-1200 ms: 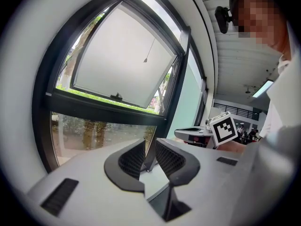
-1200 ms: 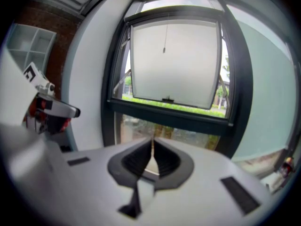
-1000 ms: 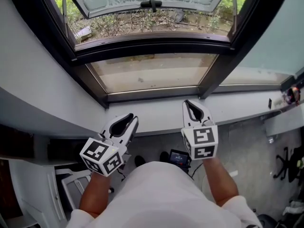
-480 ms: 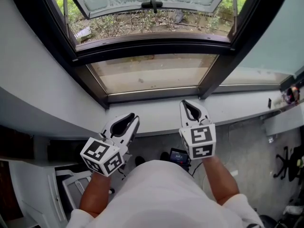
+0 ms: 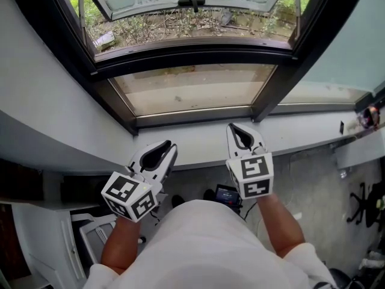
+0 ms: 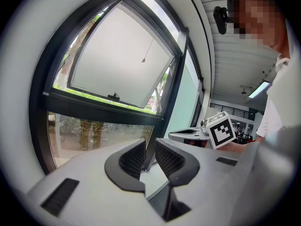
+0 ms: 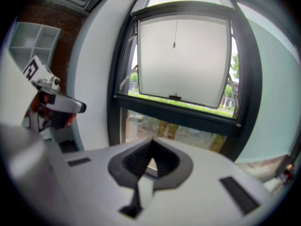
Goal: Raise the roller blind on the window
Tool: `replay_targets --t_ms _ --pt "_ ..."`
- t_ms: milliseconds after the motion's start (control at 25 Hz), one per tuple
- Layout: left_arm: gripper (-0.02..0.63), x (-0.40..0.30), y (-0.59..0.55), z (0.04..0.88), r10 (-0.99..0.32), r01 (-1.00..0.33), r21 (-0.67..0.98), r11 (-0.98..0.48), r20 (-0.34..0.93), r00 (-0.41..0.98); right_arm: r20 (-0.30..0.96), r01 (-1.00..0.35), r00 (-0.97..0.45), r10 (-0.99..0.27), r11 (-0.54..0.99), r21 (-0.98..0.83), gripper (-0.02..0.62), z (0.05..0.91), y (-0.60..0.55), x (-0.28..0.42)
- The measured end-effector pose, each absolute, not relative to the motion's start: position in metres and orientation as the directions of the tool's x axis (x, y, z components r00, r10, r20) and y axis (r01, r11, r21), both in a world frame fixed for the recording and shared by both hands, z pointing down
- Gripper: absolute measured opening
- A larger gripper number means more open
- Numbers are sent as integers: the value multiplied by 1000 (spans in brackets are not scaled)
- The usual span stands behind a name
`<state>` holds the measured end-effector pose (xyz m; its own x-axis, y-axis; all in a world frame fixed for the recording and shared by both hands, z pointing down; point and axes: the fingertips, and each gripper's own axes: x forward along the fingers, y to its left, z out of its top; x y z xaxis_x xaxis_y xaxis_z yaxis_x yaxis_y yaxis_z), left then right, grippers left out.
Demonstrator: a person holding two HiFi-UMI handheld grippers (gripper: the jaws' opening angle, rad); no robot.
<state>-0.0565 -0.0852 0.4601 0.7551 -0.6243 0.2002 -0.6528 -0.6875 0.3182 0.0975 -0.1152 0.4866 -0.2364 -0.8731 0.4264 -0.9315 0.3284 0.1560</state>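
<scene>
The black-framed window [image 5: 192, 56] fills the wall ahead; its upper sash, with a frosted pane [image 7: 181, 60], is tilted outward. A thin pull cord with a small end weight [image 7: 174, 44] hangs in front of that pane, and the pull cord [image 6: 143, 60] also shows in the left gripper view. No blind fabric covers the glass in any view. My left gripper [image 5: 170, 144] hovers below the sill [image 5: 198, 142], jaws a little apart and empty [image 6: 149, 142]. My right gripper [image 5: 233, 127] is beside it, shut on nothing [image 7: 151, 142]. Both point at the window and touch nothing.
A sash handle [image 5: 191, 3] sits on the open sash's lower edge. White shelving [image 5: 90, 233] stands low at the left, and white shelves [image 7: 33, 36] line the brick wall. A small device [image 5: 227, 196] lies on the floor by my feet. A desk edge [image 5: 361, 152] and an office chair [image 5: 364, 197] are at the right.
The right gripper has drifted slightly left and toward the sill. The left gripper has barely moved. The window sits a little higher in the head view.
</scene>
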Motion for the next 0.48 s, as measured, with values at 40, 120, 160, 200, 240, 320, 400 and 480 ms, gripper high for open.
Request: replay_targets --t_ms 40,120,160,200,240,320,400,480 --pt "81 -56 -85 460 -624 -652 319 -688 200 756 427 -931 -237 -873 330 157 21 486 -115 97" --pt "81 -55 -85 459 -623 -651 320 -689 199 757 425 -930 -239 -873 331 157 21 486 -115 97" --pt "80 -55 -85 458 -622 -650 320 -689 198 757 425 -930 -240 -873 332 157 21 485 -115 97" --pt "80 -54 -85 458 -622 -649 320 -690 197 758 424 -930 -240 -873 332 157 21 485 -115 97" --pt "80 -53 -85 457 -622 -649 320 -690 196 758 424 -930 -240 -873 332 157 21 485 -115 98" --pt "81 -53 -84 457 -621 -648 321 -691 196 759 424 -930 -240 -873 333 158 21 485 -115 98" --pt "81 -52 -85 458 -620 -648 318 -692 196 759 424 -929 -241 -873 334 160 21 485 -116 98" --pt "81 -51 -86 458 -621 -647 315 -694 194 760 422 -928 -243 -874 336 162 21 486 -117 98"
